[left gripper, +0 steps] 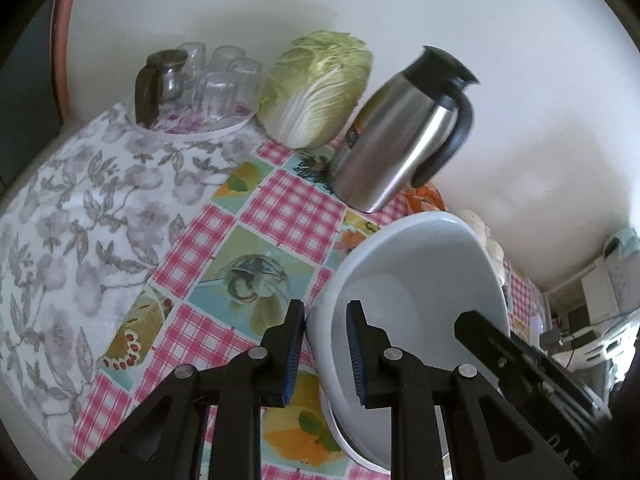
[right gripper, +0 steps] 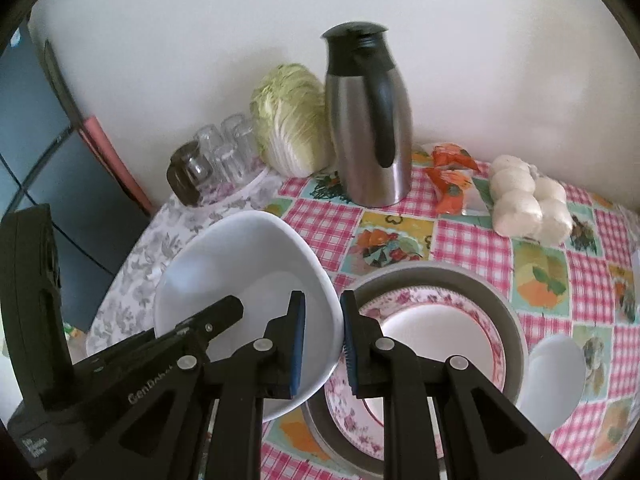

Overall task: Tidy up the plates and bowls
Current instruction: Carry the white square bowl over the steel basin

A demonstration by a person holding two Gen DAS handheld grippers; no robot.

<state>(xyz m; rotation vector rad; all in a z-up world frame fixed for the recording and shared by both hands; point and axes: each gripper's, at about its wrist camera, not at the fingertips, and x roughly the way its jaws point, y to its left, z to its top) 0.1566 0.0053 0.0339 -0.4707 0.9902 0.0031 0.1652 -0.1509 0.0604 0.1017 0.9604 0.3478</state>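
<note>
Carrying step: white bowl pinched by left gripper and right gripper, clear of table; next, nesting onto floral plate.

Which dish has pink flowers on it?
The flowered plate, sitting inside the grey dish. The held bowl and small plate are plain white.
</note>
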